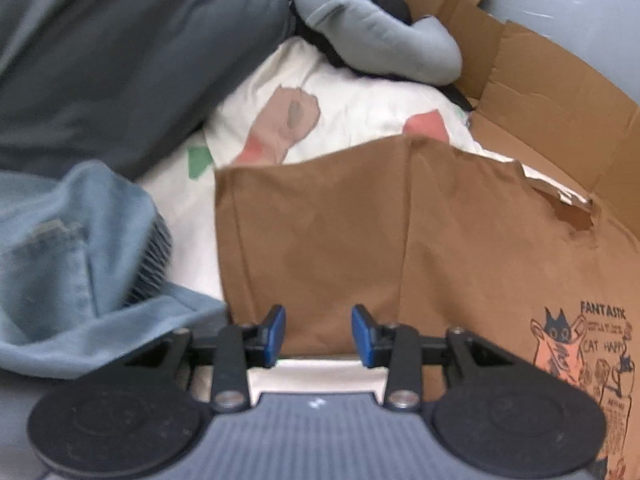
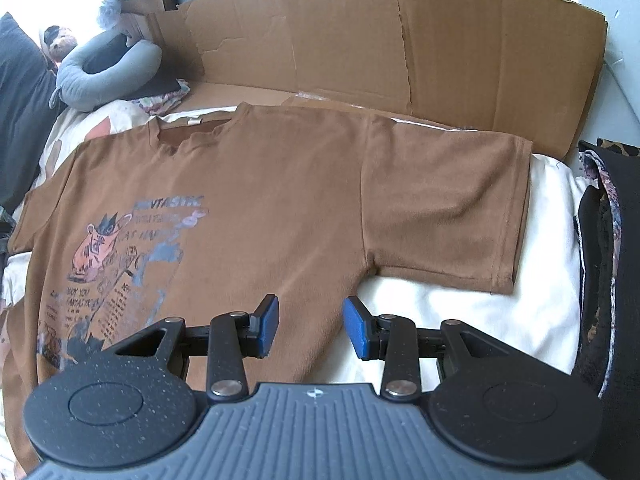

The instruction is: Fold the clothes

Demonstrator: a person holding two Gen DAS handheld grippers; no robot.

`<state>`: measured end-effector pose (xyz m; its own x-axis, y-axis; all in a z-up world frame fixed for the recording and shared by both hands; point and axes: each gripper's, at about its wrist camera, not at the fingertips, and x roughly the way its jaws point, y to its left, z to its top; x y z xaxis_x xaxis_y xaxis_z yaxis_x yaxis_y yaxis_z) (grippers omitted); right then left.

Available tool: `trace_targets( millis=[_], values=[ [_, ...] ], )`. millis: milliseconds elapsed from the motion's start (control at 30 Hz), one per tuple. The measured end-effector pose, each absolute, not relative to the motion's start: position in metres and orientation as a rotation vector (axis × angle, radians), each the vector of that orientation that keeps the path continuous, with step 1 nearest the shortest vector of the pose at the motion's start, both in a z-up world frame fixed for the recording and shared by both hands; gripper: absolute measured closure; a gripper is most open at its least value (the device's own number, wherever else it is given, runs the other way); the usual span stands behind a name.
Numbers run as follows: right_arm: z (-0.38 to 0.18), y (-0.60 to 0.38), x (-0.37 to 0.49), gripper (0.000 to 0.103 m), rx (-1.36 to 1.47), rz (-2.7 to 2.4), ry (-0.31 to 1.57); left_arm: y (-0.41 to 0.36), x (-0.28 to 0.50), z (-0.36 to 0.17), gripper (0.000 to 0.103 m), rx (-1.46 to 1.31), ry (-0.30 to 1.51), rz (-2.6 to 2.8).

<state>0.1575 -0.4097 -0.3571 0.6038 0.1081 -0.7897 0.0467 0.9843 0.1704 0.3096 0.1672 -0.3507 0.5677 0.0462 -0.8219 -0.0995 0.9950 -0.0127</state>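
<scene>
A brown T-shirt (image 2: 272, 200) with a cat print lies spread flat, front up, on a white bedsheet (image 2: 460, 320). Its right sleeve (image 2: 444, 204) reaches out flat to the right. My right gripper (image 2: 310, 328) is open, hovering over the shirt's side edge just below that sleeve's armpit. In the left wrist view the shirt's left sleeve (image 1: 316, 248) fills the middle, with the print (image 1: 580, 356) at the right. My left gripper (image 1: 319, 336) is open just above that sleeve's hem, nothing between its blue pads (image 1: 276, 332).
Flattened cardboard (image 2: 360, 40) stands behind the shirt. A grey neck pillow (image 2: 104, 72) lies at the back left. A dark grey pillow (image 1: 120, 60) and a blue denim garment (image 1: 72, 264) sit left of the sleeve. Dark patterned fabric (image 2: 608, 264) lies along the right edge.
</scene>
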Motion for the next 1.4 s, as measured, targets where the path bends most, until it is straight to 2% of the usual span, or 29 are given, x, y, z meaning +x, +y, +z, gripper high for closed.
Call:
trace_targets(
  millis=[300, 333, 467, 533, 600, 967, 1400],
  values=[
    [-0.367, -0.414, 0.151, 0.060, 0.184, 0.023, 0.972, 0.187, 0.318, -0.387, 0.066, -0.005, 1.032, 0.186],
    [-0.369, -0.415, 0.148, 0.060, 0.189, 0.022, 0.983, 0.190, 0.318, -0.388, 0.069, -0.003, 1.045, 0.195],
    [-0.374, -0.420, 0.136, 0.060, 0.223, 0.025, 1.020, 0.193, 0.314, -0.378, 0.070, -0.004, 1.050, 0.195],
    [-0.373, -0.423, 0.129, 0.060, 0.236, 0.030, 1.032, 0.191, 0.309, -0.368, 0.068, -0.005, 1.048, 0.190],
    [-0.367, -0.425, 0.124, 0.060, 0.233, 0.038, 1.033, 0.186, 0.300, -0.355, 0.061, -0.006, 1.044, 0.176],
    [-0.281, -0.448, 0.096, 0.059, 0.280, 0.076, 0.995, 0.156, 0.236, -0.266, 0.060, -0.021, 1.042, 0.058],
    [-0.121, -0.497, 0.058, 0.059, 0.282, 0.030, 0.842, 0.155, 0.180, -0.151, 0.058, -0.141, 0.987, 0.043]
  ],
)
